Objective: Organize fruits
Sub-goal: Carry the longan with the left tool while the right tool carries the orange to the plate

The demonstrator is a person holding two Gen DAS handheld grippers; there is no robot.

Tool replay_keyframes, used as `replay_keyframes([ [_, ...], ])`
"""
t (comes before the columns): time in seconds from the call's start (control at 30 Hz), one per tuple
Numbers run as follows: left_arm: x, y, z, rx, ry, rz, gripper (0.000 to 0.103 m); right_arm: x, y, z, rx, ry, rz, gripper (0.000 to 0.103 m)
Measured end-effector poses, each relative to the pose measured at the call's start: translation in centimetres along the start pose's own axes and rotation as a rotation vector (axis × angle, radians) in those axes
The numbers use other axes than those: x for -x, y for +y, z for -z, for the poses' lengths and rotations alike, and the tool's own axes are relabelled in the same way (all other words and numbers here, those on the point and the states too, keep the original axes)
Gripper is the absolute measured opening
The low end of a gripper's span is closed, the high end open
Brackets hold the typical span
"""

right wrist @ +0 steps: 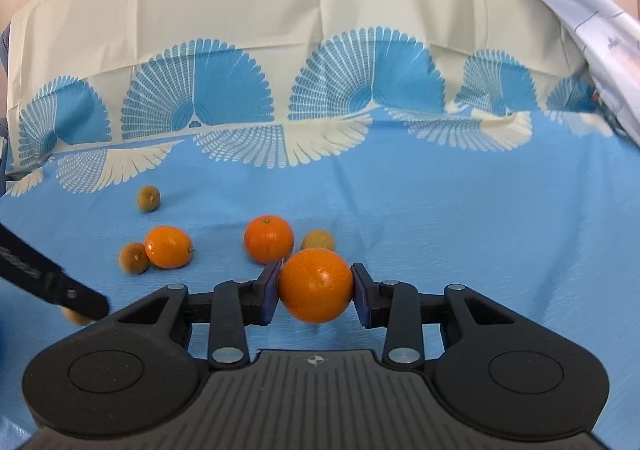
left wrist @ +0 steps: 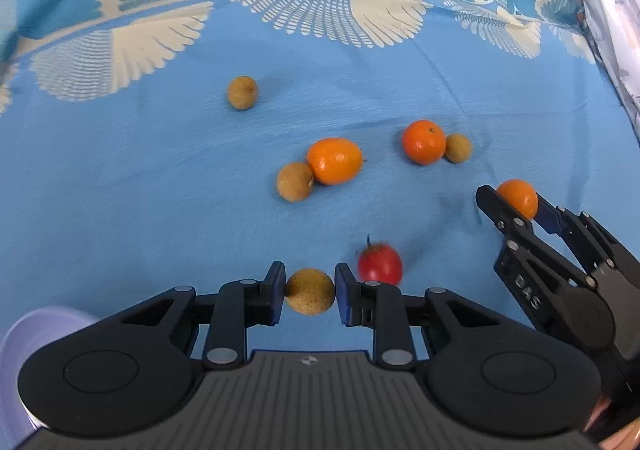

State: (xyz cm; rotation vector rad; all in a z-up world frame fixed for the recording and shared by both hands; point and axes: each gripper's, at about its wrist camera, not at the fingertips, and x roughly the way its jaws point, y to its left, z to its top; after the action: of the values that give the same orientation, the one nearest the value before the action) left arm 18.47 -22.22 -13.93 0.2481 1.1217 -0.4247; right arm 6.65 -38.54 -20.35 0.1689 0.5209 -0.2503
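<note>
My left gripper (left wrist: 310, 290) is shut on a small tan longan (left wrist: 310, 296) just above the blue cloth. My right gripper (right wrist: 316, 290) is shut on an orange kumquat (right wrist: 316, 284); it also shows in the left wrist view (left wrist: 518, 198) at the right. A red fruit (left wrist: 379, 264) lies just right of my left fingers. On the cloth lie an oval kumquat (left wrist: 334, 160) touching a longan (left wrist: 294, 181), a round orange (left wrist: 423, 141) touching a longan (left wrist: 458, 147), and a lone longan (left wrist: 242, 91) farther back.
A pale purple container (left wrist: 36, 334) sits at the lower left of the left wrist view. The blue cloth (right wrist: 480, 230) with a cream fan-patterned border rises at the back. A pale sheet (right wrist: 580, 22) hangs at the far right.
</note>
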Motion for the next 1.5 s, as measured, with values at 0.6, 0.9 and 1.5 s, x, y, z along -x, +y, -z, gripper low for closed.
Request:
replay_keyframes([
  [0.6, 19.9, 8.1, 15.4, 0.148, -0.123, -0.161, 0.029, 18.7, 9.8, -1.3, 0.034, 0.099, -0.201, 0.039],
  [0.9, 26.8, 11.4, 22.3, 0.24, -0.221, -0.17, 0.029, 26.6, 16.6, -1.2, 0.123, 0.09, -0.305, 0.039],
  [1.5, 31.0, 14.4, 27.8, 0.332, -0.301, -0.145, 0.029, 33.2, 22.9, 0.8, 0.317, 0.05, -0.375, 0.039],
])
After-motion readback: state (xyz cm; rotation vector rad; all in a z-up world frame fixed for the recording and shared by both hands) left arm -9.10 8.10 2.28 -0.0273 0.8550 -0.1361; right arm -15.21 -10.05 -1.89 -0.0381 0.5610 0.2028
